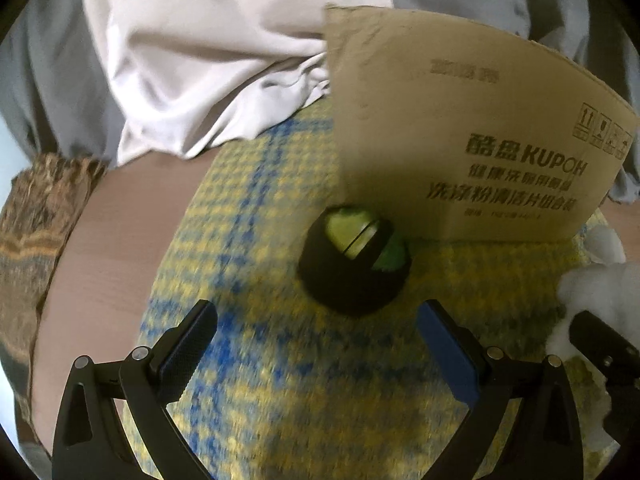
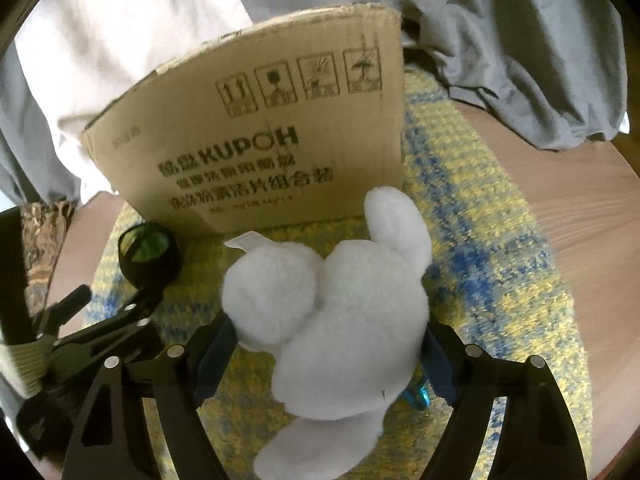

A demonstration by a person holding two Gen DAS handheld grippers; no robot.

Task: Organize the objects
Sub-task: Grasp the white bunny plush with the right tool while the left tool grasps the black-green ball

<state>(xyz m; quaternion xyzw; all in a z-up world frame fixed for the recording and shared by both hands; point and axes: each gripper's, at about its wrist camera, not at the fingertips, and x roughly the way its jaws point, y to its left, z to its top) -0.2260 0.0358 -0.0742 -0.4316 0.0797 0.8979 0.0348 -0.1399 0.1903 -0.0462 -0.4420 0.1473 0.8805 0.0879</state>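
A black round object with a green lens-like top (image 1: 355, 264) sits on a yellow-and-blue woven mat (image 1: 260, 280), just in front of a brown cardboard box (image 1: 460, 140). My left gripper (image 1: 316, 344) is open, its fingers just short of the black object. My right gripper (image 2: 324, 344) is shut on a white plush toy (image 2: 336, 320) and holds it in front of the box (image 2: 260, 140). The black object also shows at the left in the right wrist view (image 2: 149, 254). The plush shows at the right edge of the left wrist view (image 1: 600, 296).
The mat lies on a brown wooden tabletop (image 1: 104, 248). White and grey cloth (image 1: 200, 60) is heaped behind the box. A patterned brown fabric (image 1: 36, 216) lies at the table's left edge. A small blue object (image 2: 418, 394) peeks out under the plush.
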